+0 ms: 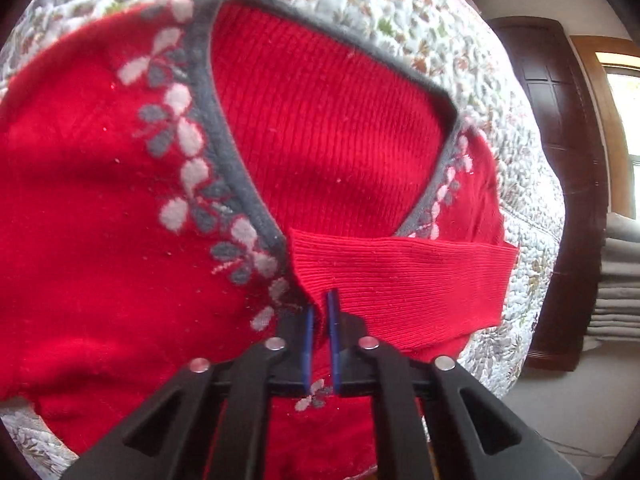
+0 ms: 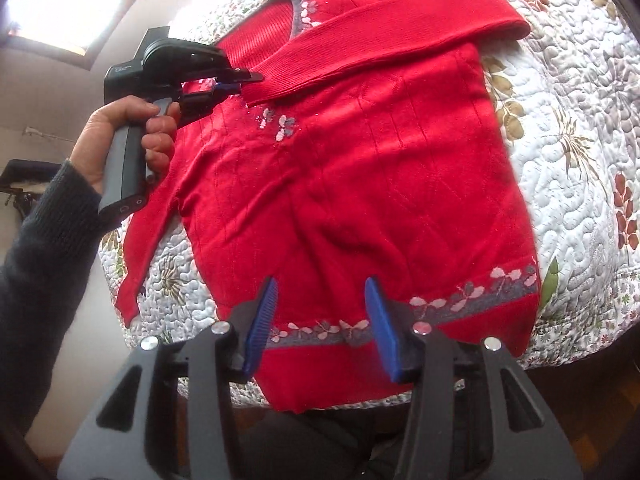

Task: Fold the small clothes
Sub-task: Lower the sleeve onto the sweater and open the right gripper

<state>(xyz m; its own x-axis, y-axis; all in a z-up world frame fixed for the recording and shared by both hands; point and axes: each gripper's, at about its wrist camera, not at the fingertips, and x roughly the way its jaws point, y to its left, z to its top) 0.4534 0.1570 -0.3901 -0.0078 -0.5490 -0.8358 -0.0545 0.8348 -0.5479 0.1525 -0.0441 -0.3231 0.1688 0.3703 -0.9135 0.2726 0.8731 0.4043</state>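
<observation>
**Sweater flat on the quilted bed, one sleeve folded across the chest**

Sweater [image 2: 360, 184], red knit with a grey V-neck trim and a band of pale and grey flowers above its hem, lies spread front-up on a bed under a white quilt [image 2: 568, 128] printed with leaves. We see the hem nearest the right wrist camera and the neckline at the far end.

Sleeve [image 2: 384, 28] on the far right side is folded diagonally across the chest, its cuff end reaching the area just below the V-neck. The other sleeve [image 2: 152, 216] runs down along the left edge of the body and lies partly on the quilt.

Left gripper [image 1: 320, 320]: we hold it at the cuff of the folded sleeve. Its blue jaws stand narrow, with a fold of red ribbed knit pinched between them. In the right wrist view the same gripper [image 2: 236, 84] shows from the side, its tip at the cuff end, with a hand [image 2: 132, 140] in a dark sleeve wrapped around its grey handle.

Right gripper [image 2: 320, 320]: we hold it above the hem, over the flower band. Its jaws stand wide apart with nothing between them; whether the tips touch the knit cannot be told.

Dark wooden furniture [image 1: 560, 160] stands beyond the bed in the left wrist view.
</observation>
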